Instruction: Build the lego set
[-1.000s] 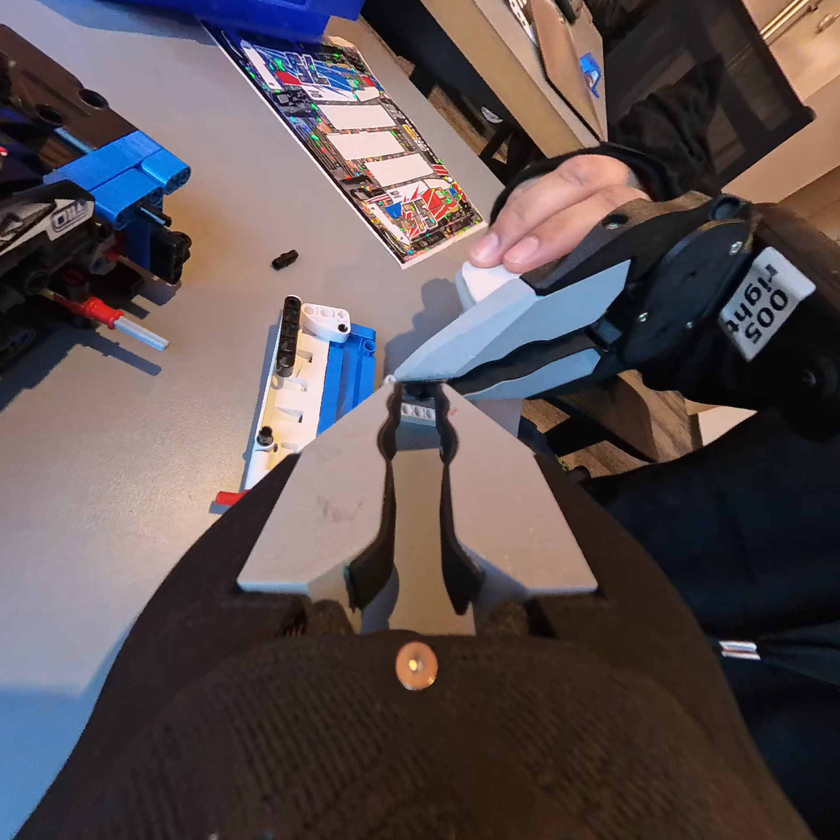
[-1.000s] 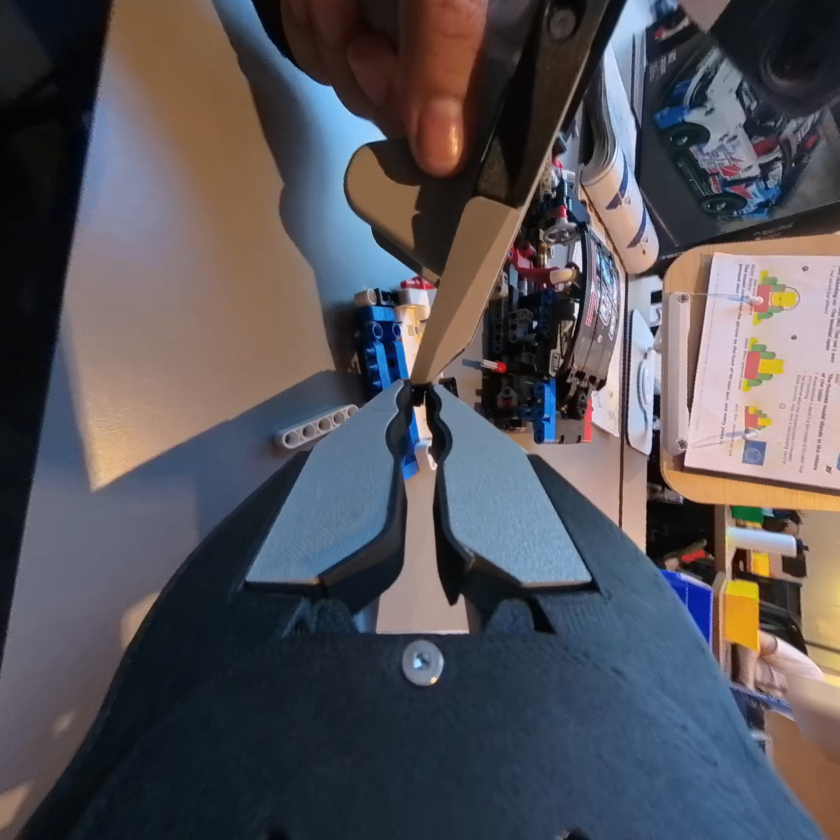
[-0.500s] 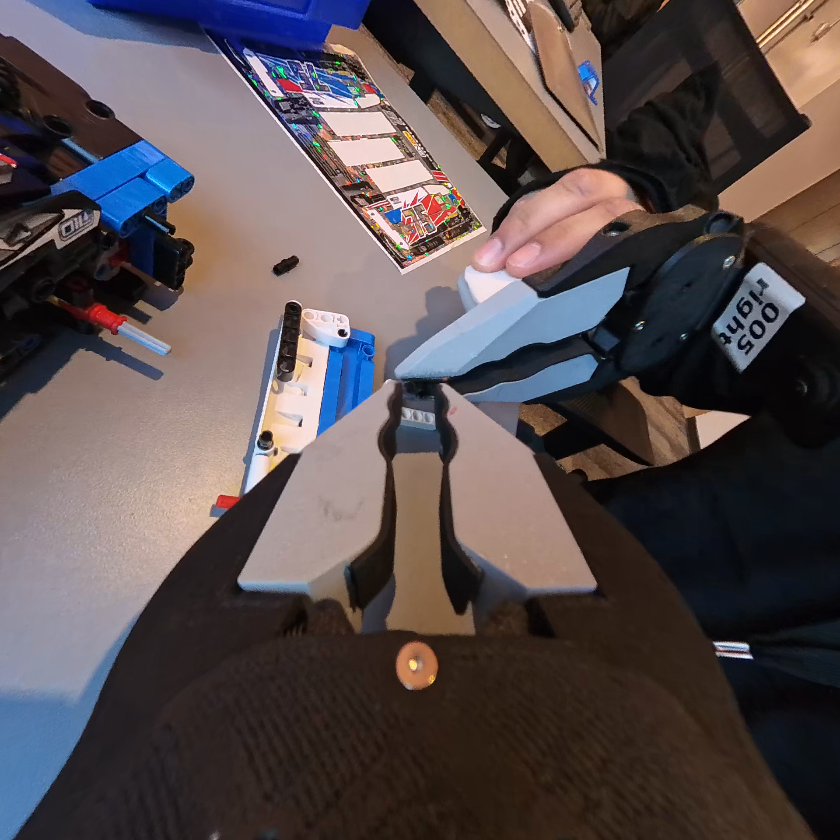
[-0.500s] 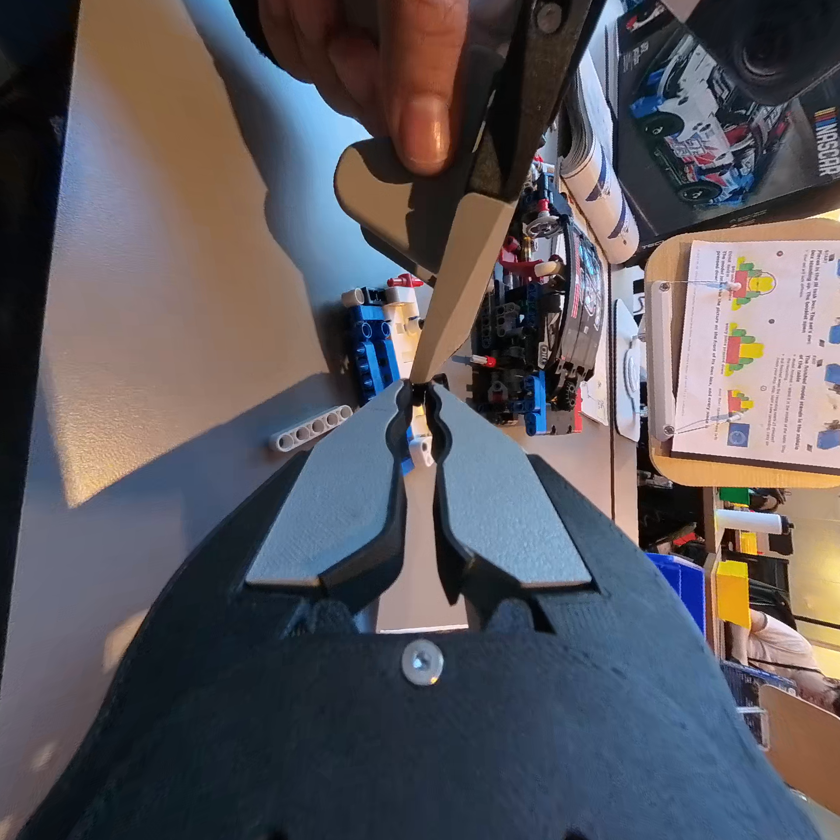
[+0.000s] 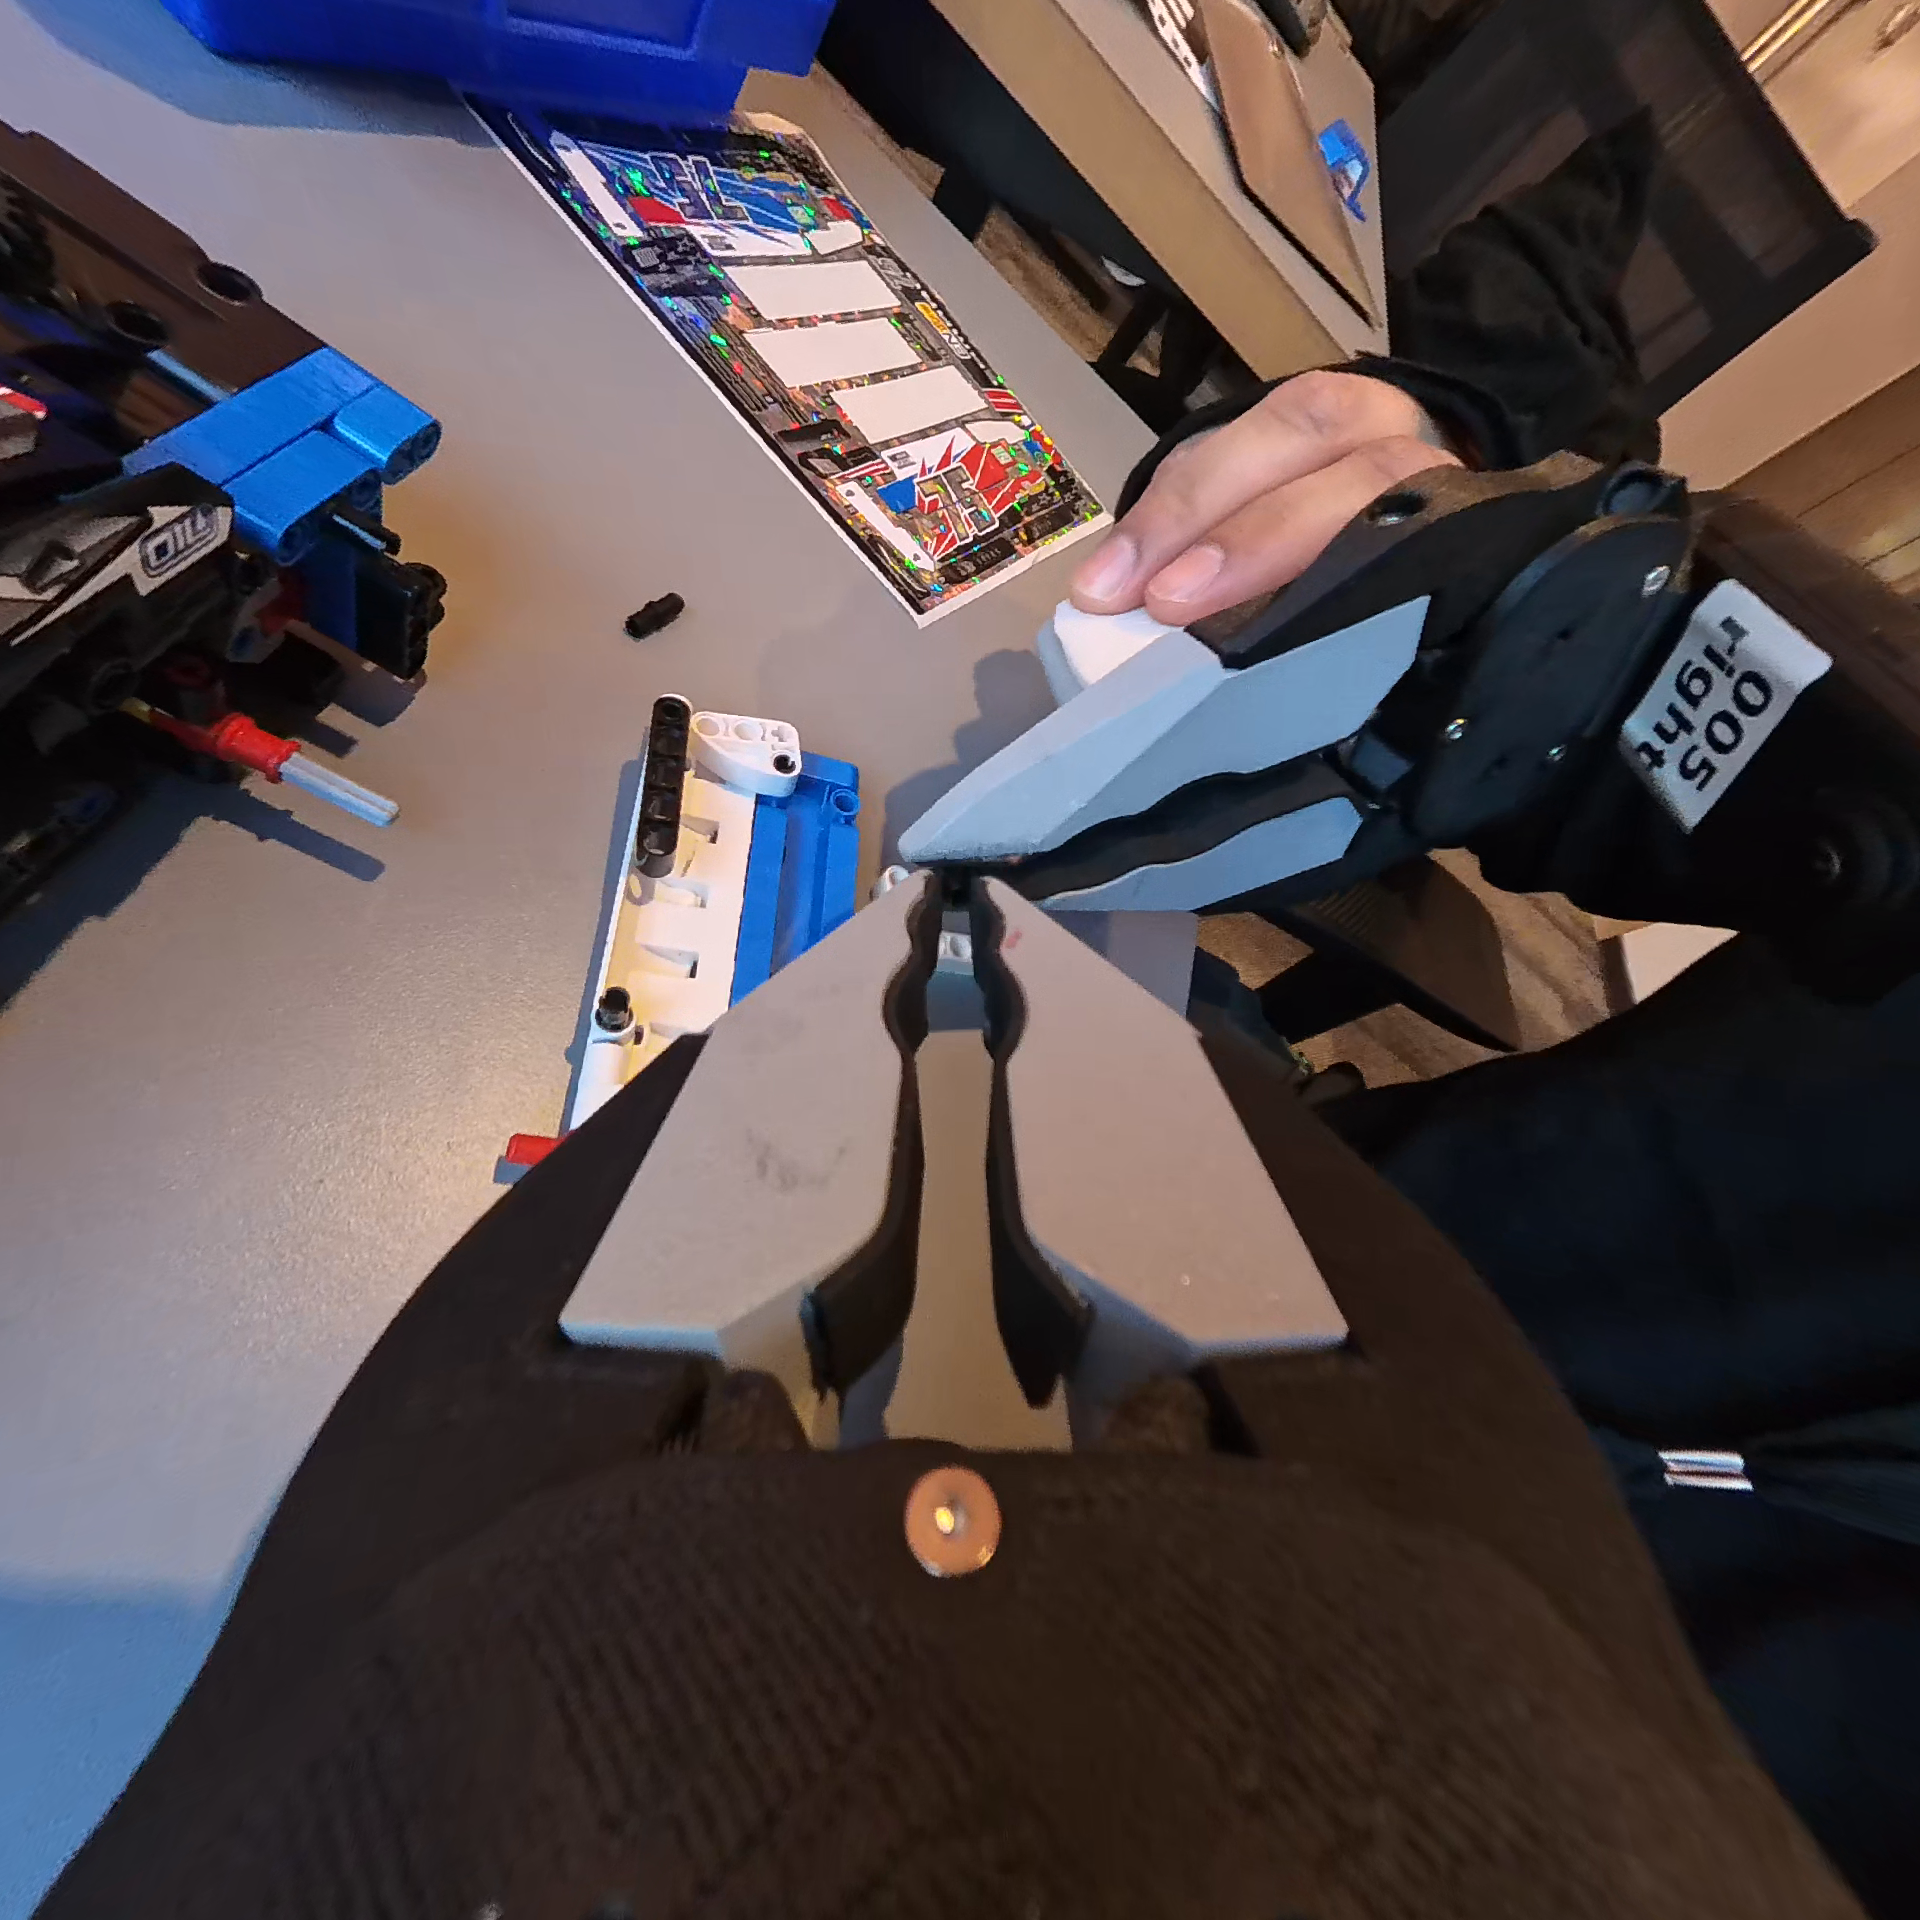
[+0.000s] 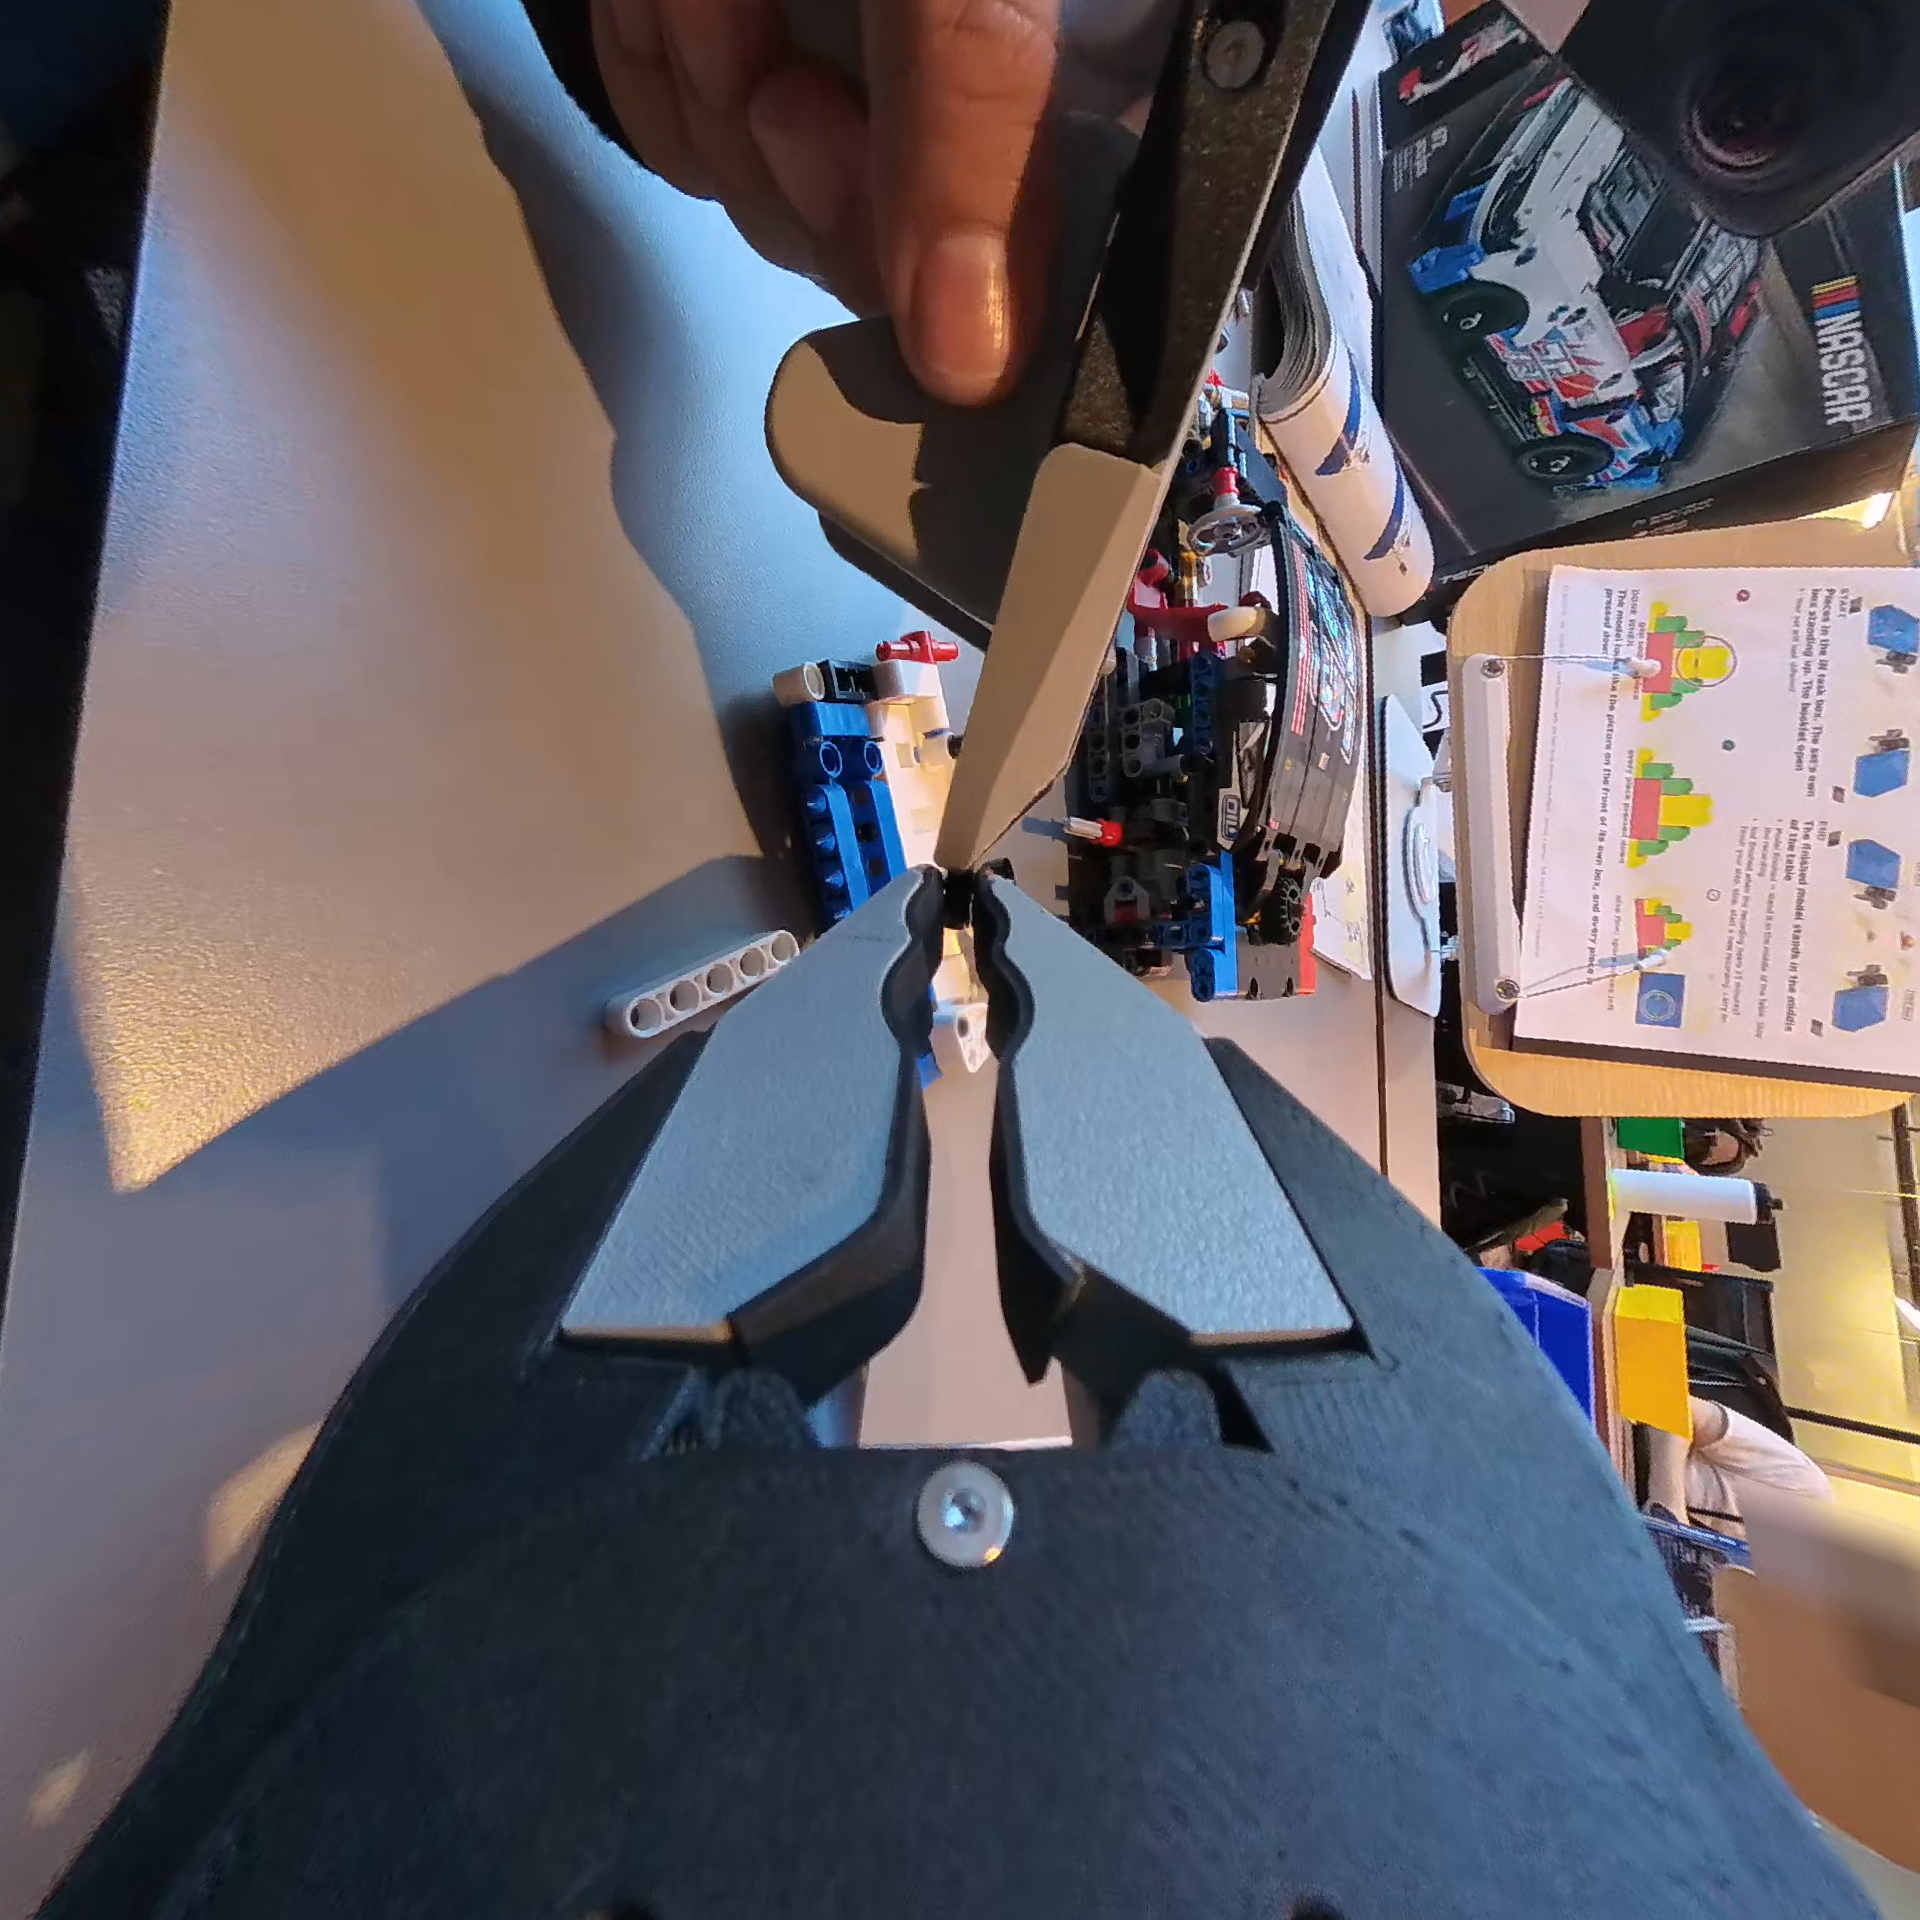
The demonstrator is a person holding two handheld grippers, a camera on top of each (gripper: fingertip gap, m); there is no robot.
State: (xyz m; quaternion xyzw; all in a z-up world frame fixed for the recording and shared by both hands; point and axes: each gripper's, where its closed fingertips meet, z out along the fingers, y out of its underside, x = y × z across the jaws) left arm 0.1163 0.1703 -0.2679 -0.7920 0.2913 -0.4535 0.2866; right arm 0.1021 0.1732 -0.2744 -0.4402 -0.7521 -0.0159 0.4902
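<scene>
Left wrist view: the left gripper (image 5: 954, 896) is nearly closed, its tips pinching a small light grey piece (image 5: 954, 945) above the table's (image 5: 312, 1039) near edge; the gap looks narrower than a second ago. The right gripper (image 5: 940, 868) comes in from the right, tips meeting the left's, closer than before. The blue and white sub-assembly (image 5: 727, 894) lies just beyond (unmoved), the black pin (image 5: 655, 615) farther off.

Right wrist view: the right gripper (image 6: 961, 899) is almost shut on something small and dark at its tips; I cannot tell what. The left gripper's tip (image 6: 966, 847) touches there. A grey beam (image 6: 707, 982) lies left, the car model (image 6: 1195, 790) beyond.
</scene>
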